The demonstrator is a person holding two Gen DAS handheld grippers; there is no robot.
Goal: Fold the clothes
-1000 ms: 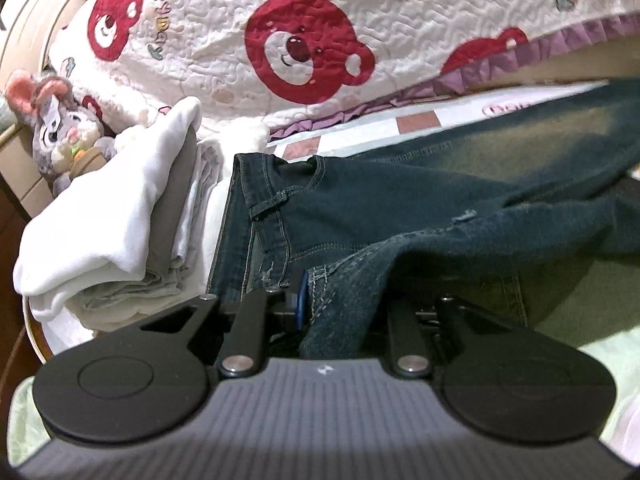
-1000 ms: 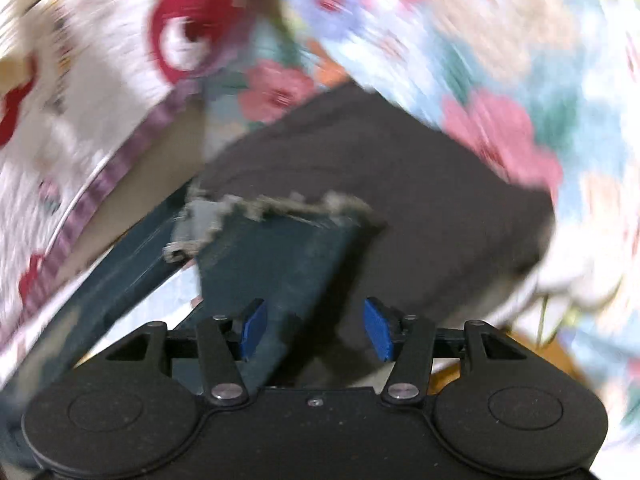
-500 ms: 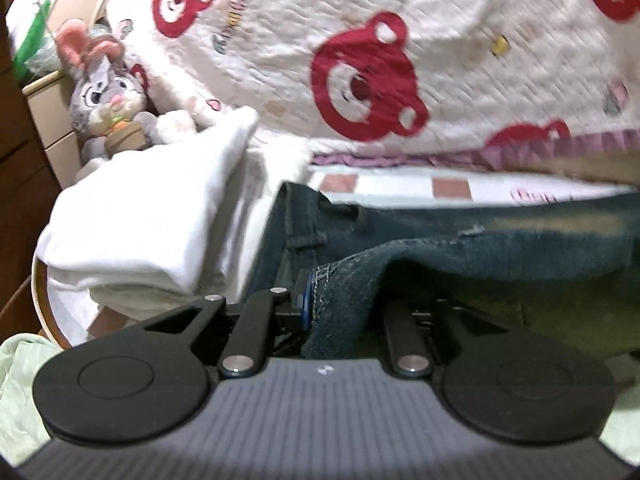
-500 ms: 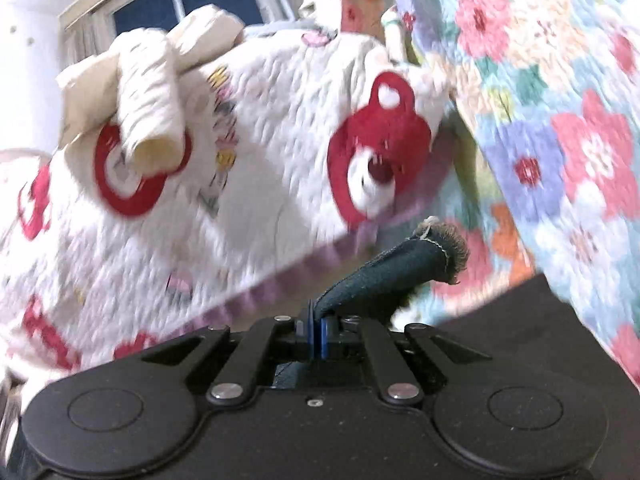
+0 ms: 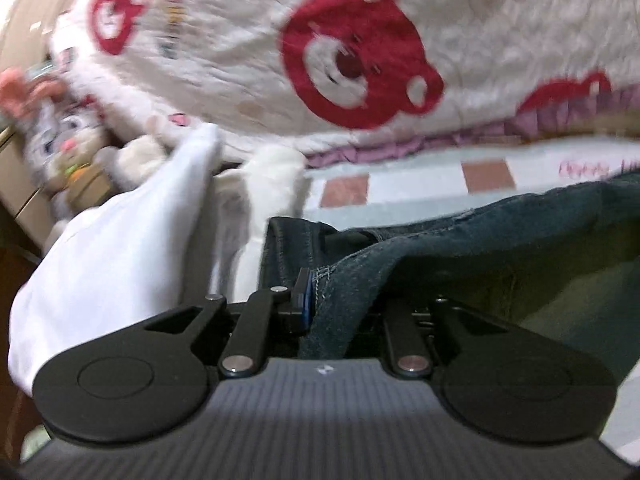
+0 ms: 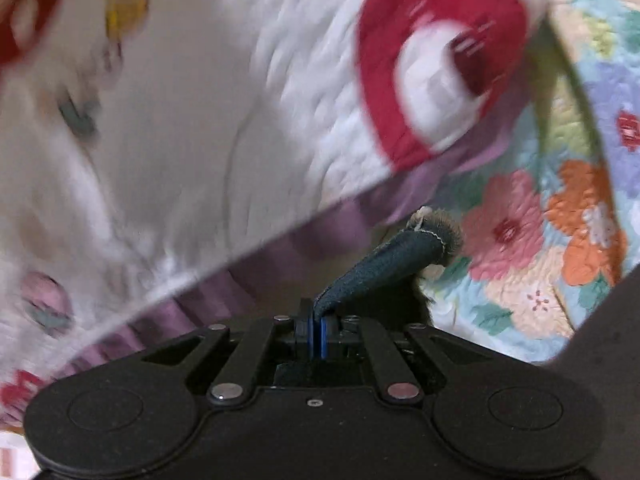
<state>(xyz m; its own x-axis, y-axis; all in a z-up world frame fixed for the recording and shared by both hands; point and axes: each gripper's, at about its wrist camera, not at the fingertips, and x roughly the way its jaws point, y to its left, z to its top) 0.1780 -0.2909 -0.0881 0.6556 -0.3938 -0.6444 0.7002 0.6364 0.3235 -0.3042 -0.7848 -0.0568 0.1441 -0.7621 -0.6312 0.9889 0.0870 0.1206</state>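
Dark blue jeans (image 5: pixel 500 236) lie across the bed in the left wrist view, waistband toward the left. My left gripper (image 5: pixel 340 300) is shut on a fold of the denim near the waistband; only its left blue pad (image 5: pixel 305 296) shows, the other is hidden by cloth. In the right wrist view my right gripper (image 6: pixel 319 334) is shut on the frayed hem end of a jeans leg (image 6: pixel 384 264), which sticks up and to the right from the blue pads (image 6: pixel 324 336).
A white quilt with red bears (image 5: pixel 360 52) covers the back. Folded white and grey clothes (image 5: pixel 120 248) are stacked at left, a plush toy (image 5: pixel 64 148) behind them. A floral quilt (image 6: pixel 540 240) and a dark garment (image 6: pixel 616 344) lie at right.
The right gripper closed on the frayed jeans hem and lifted it toward the bear quilt. The left gripper kept its hold and swung slightly, with the folded stack now closer at left.
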